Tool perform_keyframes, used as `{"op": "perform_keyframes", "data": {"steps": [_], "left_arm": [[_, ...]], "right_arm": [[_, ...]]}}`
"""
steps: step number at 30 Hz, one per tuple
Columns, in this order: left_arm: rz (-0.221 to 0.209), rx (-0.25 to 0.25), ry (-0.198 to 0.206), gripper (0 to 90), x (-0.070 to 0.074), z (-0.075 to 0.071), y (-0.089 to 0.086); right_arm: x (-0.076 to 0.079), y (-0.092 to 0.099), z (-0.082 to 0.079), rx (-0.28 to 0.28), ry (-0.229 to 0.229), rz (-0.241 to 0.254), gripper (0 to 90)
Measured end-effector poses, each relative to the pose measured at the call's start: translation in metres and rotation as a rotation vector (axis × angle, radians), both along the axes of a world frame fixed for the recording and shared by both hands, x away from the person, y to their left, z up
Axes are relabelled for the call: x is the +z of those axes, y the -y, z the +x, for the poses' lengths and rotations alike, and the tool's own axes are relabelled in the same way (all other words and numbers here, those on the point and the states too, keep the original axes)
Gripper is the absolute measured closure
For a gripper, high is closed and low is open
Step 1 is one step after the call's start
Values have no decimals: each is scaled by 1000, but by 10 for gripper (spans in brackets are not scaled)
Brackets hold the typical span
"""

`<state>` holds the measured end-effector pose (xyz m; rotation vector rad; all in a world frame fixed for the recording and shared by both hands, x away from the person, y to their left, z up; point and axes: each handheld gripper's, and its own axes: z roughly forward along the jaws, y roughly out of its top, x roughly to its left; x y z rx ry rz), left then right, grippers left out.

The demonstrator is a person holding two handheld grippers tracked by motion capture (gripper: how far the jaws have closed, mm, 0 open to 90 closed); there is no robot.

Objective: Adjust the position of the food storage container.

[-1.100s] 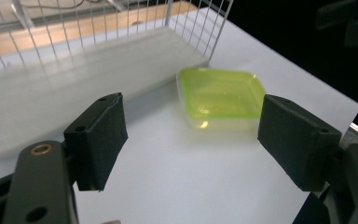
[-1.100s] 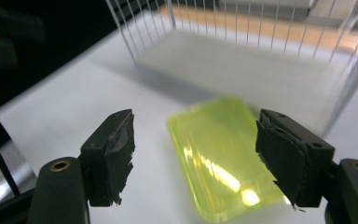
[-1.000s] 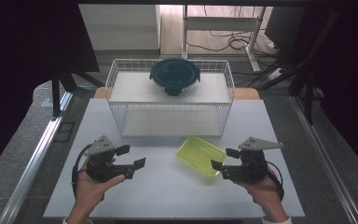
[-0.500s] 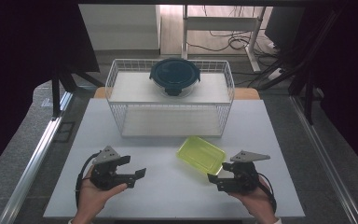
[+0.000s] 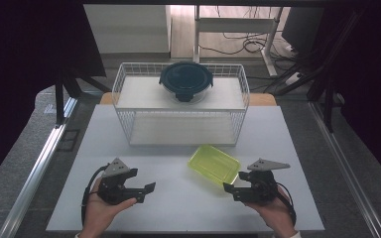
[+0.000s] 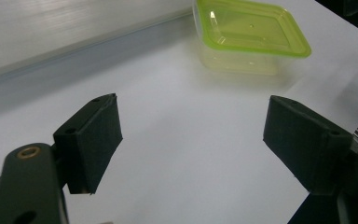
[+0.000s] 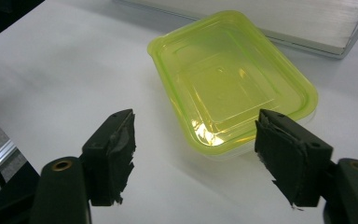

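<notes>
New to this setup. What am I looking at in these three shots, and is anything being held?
No robot arm here: a person holds a handheld two-fingered gripper in each hand. The high view looks down on a white table from above the person's side; the left gripper and right gripper sit near the front edge. The other two pictures come from cameras riding on the grippers, looking out between their own black fingers.

On the table lies a yellow-green lidded plastic container, nearest the right gripper. Behind it stands a white wire basket with a dark round lidded container on top.

Both grippers are open and hold nothing.
</notes>
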<state>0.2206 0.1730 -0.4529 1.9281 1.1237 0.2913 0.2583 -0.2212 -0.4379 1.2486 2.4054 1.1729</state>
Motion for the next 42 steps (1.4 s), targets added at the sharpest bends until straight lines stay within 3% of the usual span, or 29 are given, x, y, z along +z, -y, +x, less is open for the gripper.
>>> {"op": "perform_keyframes", "data": {"steps": [4,5,10,11,17,21,22,24,26,29,33,36,42], "left_arm": [[8,7,0,179,0,-1,-6],[-2,16,-2,179,0,-2,-11],[-15,22,-9,182,-1,-2,-17],[-13,25,-18,182,-3,-1,-17],[5,22,-45,182,-10,2,-14],[27,12,-53,182,-11,2,-10],[27,12,-53,182,-11,2,-10],[35,8,-60,182,-13,3,-10],[36,8,-63,182,-13,3,-10],[27,9,-82,182,-14,3,-12],[34,6,-68,182,-12,2,-8],[30,21,-51,187,-11,2,-8],[30,20,-69,187,-16,5,-10]], "right_arm": [[0,-3,6,-7,-13,-9,306],[1,-7,11,2,-19,-34,328],[10,-13,29,9,-5,-68,388],[14,-15,42,8,-7,-87,429],[19,-29,80,31,14,-213,571],[12,-40,104,68,57,-322,719],[12,-40,104,68,57,-322,719],[2,-45,121,77,67,-395,821],[-3,-47,130,85,72,-420,874],[-10,-53,140,106,67,-463,886],[-20,-61,149,138,55,-507,886],[-26,-68,152,169,64,-535,886],[-34,-76,152,227,80,-576,887]]}}
